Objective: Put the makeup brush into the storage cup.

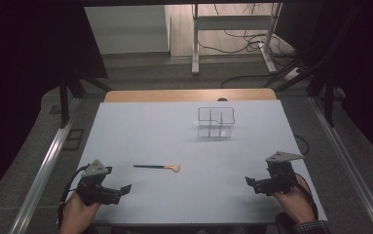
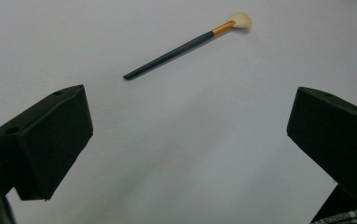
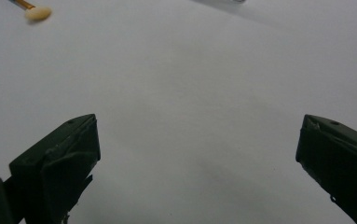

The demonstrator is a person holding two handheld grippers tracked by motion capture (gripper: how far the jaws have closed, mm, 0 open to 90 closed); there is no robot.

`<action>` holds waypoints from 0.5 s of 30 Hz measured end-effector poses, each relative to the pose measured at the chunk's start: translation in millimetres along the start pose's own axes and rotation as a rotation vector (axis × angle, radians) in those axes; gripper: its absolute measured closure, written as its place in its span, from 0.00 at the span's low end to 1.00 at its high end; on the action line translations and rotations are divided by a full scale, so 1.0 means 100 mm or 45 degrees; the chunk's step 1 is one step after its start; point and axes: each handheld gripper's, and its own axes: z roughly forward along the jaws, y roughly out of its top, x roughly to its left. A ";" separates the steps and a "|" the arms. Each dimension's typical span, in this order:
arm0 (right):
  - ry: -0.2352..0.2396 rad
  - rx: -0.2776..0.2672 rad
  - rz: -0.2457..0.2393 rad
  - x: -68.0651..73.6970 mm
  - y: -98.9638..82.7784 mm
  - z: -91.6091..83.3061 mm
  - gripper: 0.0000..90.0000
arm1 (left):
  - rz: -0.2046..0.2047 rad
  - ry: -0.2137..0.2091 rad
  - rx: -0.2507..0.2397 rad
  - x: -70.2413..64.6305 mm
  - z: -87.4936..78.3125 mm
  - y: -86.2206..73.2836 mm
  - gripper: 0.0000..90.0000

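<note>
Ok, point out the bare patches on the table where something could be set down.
Most of the white table is bare: the whole left half beyond the makeup brush, the wide strip between the left gripper and the right gripper, and the right edge beside the clear organizer. Nowhere looks crowded; just avoid the brush and organizer.

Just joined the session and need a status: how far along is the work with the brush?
Nothing looks done: the brush lies flat on the table, apart from the clear organizer. Nothing is in hand; the left gripper and right gripper are open and empty. Picking up the brush remains, probably for the organizer.
</note>
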 end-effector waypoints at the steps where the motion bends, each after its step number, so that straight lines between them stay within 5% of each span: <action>1: 0.008 -0.001 -0.008 0.00 0.00 0.00 0.00 | 0.002 0.002 0.005 0.00 0.00 0.00 0.01; 9: 0.011 0.017 -0.076 0.05 0.00 0.00 0.01 | 0.032 0.030 0.029 0.01 0.02 0.00 0.00; 15: 0.029 0.017 -0.056 0.04 0.00 0.00 0.02 | 0.018 0.012 0.019 0.01 0.02 0.00 0.00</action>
